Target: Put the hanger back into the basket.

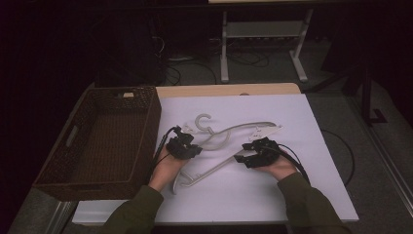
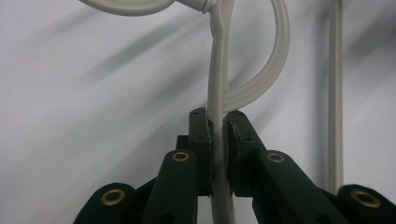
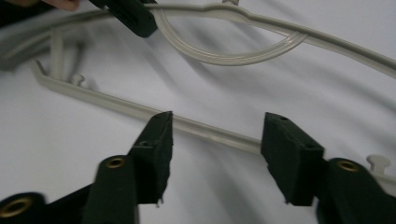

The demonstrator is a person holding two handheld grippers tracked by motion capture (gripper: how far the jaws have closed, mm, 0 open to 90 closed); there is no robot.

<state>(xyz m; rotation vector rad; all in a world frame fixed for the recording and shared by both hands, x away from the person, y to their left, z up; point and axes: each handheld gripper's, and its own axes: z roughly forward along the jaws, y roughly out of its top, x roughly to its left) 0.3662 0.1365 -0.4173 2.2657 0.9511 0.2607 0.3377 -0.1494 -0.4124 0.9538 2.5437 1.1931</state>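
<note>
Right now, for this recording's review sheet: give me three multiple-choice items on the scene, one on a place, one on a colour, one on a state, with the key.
1. Where is the wicker basket?
A. at the table's left side
B. at its right side
C. on the floor

2. What colour is the clothes hanger?
A. black
B. off-white
C. red

3. How do the two tools stand?
A. both open
B. left tool shut on the hanger, right tool open
C. both shut on the hanger

Key: A, the high view shows the basket at the left edge; B, the plastic is pale off-white; B, the left pads pinch a hanger bar, while the right jaws stand apart, a bar passing behind them.
</note>
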